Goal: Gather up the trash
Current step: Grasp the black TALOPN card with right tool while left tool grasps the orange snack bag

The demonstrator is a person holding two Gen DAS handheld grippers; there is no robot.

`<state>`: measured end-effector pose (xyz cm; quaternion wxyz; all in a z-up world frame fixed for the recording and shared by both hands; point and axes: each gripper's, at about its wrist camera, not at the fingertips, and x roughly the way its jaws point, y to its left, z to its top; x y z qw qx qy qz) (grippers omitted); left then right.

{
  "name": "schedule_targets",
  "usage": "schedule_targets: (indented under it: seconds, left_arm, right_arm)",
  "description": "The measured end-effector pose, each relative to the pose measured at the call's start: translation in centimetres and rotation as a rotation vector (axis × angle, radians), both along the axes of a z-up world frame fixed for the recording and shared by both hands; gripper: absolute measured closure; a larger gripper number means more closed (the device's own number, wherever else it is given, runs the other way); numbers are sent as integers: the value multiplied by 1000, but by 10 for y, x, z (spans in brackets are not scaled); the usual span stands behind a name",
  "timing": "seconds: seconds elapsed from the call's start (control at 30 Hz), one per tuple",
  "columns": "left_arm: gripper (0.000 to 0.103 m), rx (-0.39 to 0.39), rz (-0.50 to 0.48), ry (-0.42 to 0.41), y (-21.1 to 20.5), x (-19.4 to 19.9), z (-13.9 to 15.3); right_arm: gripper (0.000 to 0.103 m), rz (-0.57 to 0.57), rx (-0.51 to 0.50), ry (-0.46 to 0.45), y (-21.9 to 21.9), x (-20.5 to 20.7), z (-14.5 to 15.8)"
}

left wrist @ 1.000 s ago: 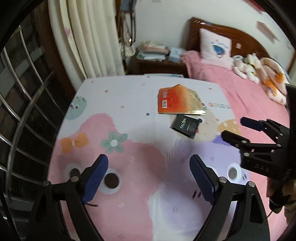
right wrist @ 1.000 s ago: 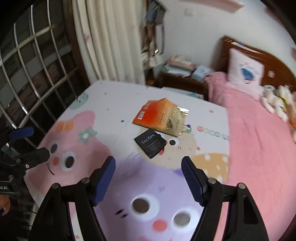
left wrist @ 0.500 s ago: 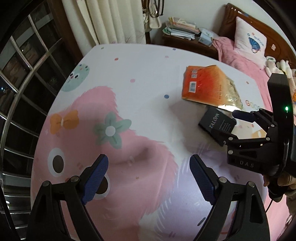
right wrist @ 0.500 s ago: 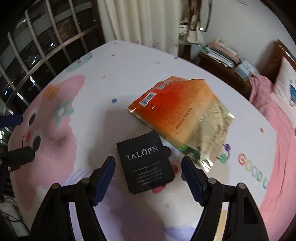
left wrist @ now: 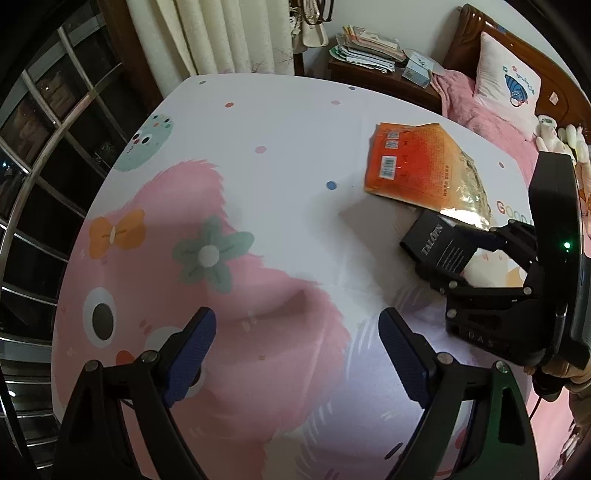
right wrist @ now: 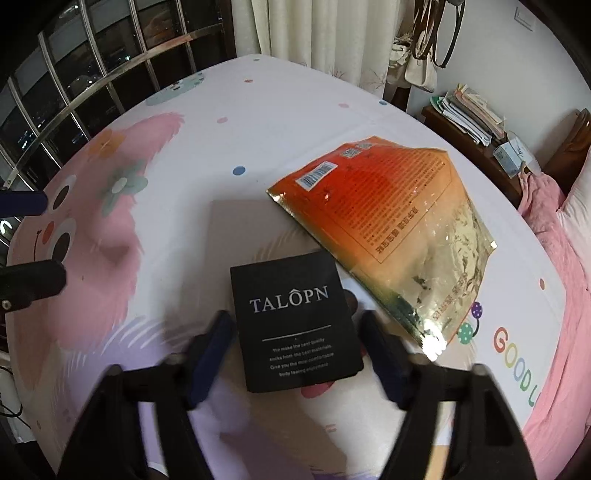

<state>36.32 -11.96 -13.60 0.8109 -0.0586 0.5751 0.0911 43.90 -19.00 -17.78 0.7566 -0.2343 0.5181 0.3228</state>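
Note:
A flat black "TALOPN" package [right wrist: 297,323] lies on the cartoon-print sheet [right wrist: 184,162], partly under the corner of an orange and gold snack bag [right wrist: 388,229]. My right gripper [right wrist: 297,350] is open, its blue pads on either side of the black package's near half, close to the sheet. In the left wrist view the right gripper [left wrist: 476,254] reaches over the black package [left wrist: 437,245], beside the orange bag [left wrist: 417,168]. My left gripper [left wrist: 297,350] is open and empty over the pink part of the sheet.
A barred window [right wrist: 74,85] and cream curtains [right wrist: 314,29] border the far side. A wooden nightstand [left wrist: 376,74] piled with papers stands beyond. A pink blanket [right wrist: 554,236] and a pillow [left wrist: 508,85] lie to the right.
My right gripper has moved forward and down until its open pads straddle the black package. My left gripper has drifted slightly and stays open.

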Motion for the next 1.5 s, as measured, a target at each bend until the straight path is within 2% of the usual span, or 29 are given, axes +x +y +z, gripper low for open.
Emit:
schedule_targets:
  seconds: [0.17,0.43,0.57,0.63,0.83,0.97,1.17,1.3,1.5]
  left_arm:
    - [15,-7,-44,-11,-13,12,5]
    - [14,-38,-106,-19,-36,47,14]
    - [12,-59,-124,-24,-49,74,17]
    - [1,-69,-127,-27,-54,89,18]
    - [1,-121,-166,-22,-77,144,16]
    - [1,-131,-197,18,-88,184,3]
    - [1,-146,-223,98,-100,225,-25]
    - [1,-111,-254,145,-111,238,-44]
    - [1,-93,-208,197,-112,243,-69]
  right_arm:
    - [47,-21,37,39,-10,-4,4]
    - [48,-121,131,78,-46,-10,25]
    - [47,-210,159,45,-70,0,40]
    - [47,-266,173,23,-82,10,47]
    - [47,-416,210,-16,-118,42,51]
    - [47,-465,227,-23,-130,54,47]
    - [47,-508,259,-3,-143,64,36]
    - [47,-504,261,6,-143,67,30]
    - [47,-502,259,19,-145,67,21]
